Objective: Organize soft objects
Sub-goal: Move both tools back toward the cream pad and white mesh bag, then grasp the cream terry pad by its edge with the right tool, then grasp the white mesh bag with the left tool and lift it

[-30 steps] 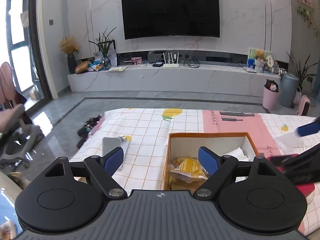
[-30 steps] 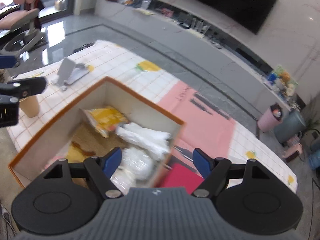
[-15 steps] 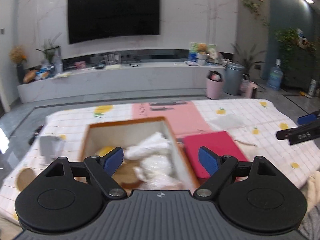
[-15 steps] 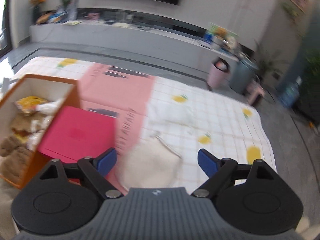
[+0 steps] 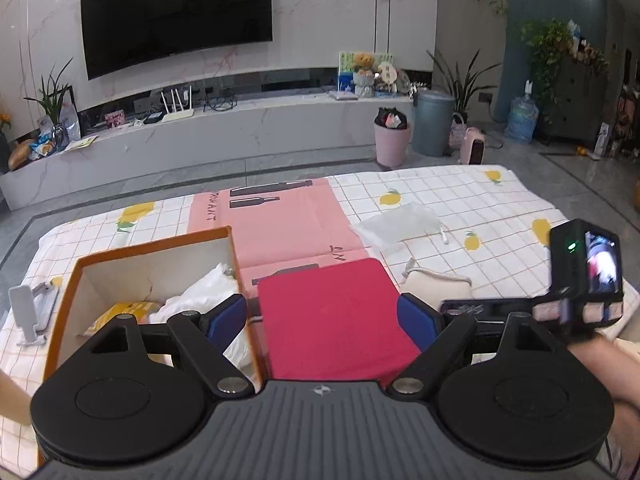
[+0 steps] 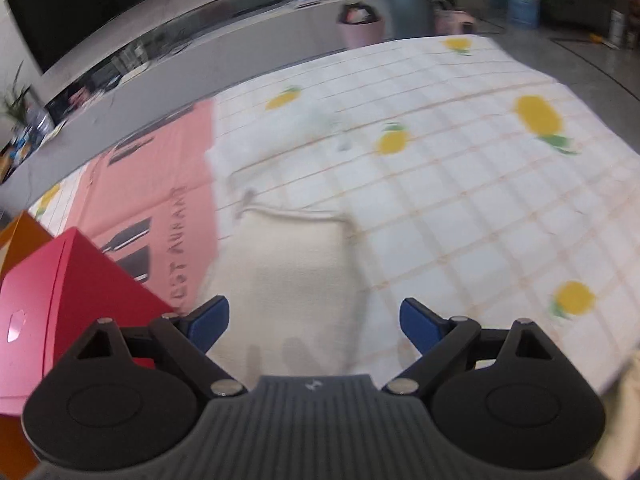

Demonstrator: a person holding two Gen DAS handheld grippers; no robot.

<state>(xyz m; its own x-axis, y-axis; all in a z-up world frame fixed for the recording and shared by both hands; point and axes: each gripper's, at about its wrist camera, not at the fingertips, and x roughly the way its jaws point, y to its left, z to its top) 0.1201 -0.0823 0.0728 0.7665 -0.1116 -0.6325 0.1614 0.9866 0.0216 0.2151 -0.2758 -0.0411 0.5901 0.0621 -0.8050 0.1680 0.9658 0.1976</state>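
An orange box [image 5: 152, 246] stands at the left, holding white soft bundles [image 5: 200, 292] and a yellow packet [image 5: 120, 312]. A red flat box [image 5: 332, 312] lies right of it. My left gripper [image 5: 320, 316] hovers open over the red box, nothing between its blue pads. A cream drawstring pouch [image 6: 296, 272] lies on the checked cloth. My right gripper [image 6: 316, 320] points down at it, jaws wide and still opening, the pouch under the gap and the pads apart from it. The pouch [image 5: 436, 284] also shows in the left wrist view, beside the right gripper's camera [image 5: 584, 264].
A clear plastic bag [image 5: 396, 220] lies on the lemon-print cloth [image 5: 480, 208] beyond the pouch. A pink paper sheet [image 5: 280, 220] covers the middle. A grey phone stand [image 5: 28, 312] sits at the far left. The table's right edge [image 6: 600, 380] is close by.
Both views swung from the orange box toward the right of the table. The right gripper came down over the cream pouch and its jaws spread wider. The left gripper stayed open.
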